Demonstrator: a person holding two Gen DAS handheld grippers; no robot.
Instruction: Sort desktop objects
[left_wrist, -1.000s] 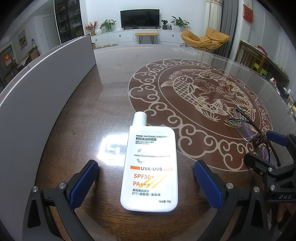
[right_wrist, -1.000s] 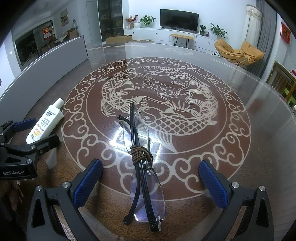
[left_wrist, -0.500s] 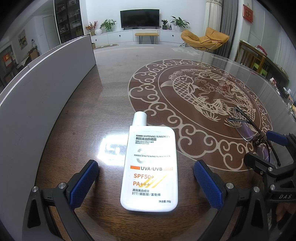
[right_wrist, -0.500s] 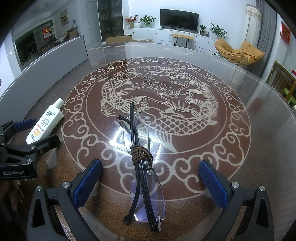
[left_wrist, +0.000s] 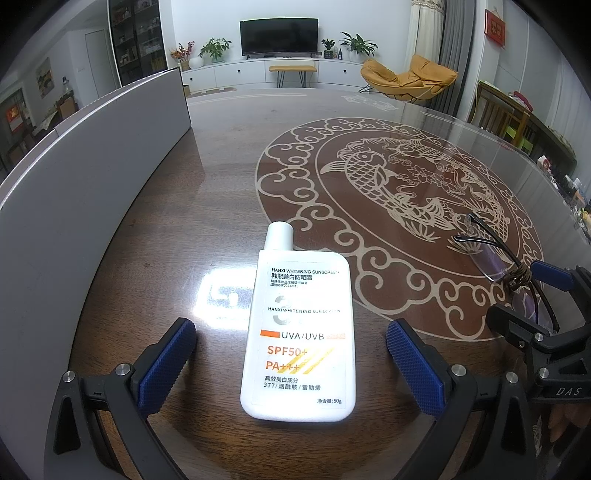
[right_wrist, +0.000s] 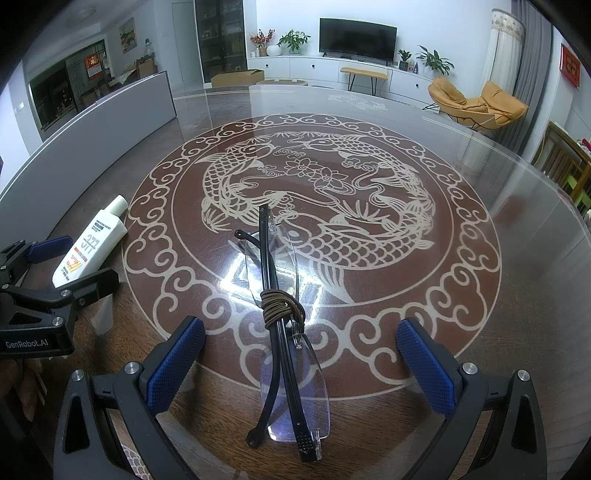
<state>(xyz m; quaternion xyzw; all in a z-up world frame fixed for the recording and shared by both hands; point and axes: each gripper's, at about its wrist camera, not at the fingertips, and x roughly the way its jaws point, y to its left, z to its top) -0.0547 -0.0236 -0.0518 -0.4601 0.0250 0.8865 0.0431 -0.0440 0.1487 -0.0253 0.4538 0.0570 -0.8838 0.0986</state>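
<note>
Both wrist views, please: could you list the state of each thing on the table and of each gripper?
Sunscreen bottle: lying flat, label up, cap on, between the open fingers of the left gripper, not gripped.
Glasses: folded, temples tied with a brown cord, lying on the table, not gripped.
Left gripper: open, fingers either side of the bottle.
Right gripper: open, fingers either side of the glasses.
Television: screen dark.

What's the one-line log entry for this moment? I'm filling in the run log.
left gripper: open, straddling sunscreen | right gripper: open, straddling glasses | both items flat on table, ungrasped
</note>
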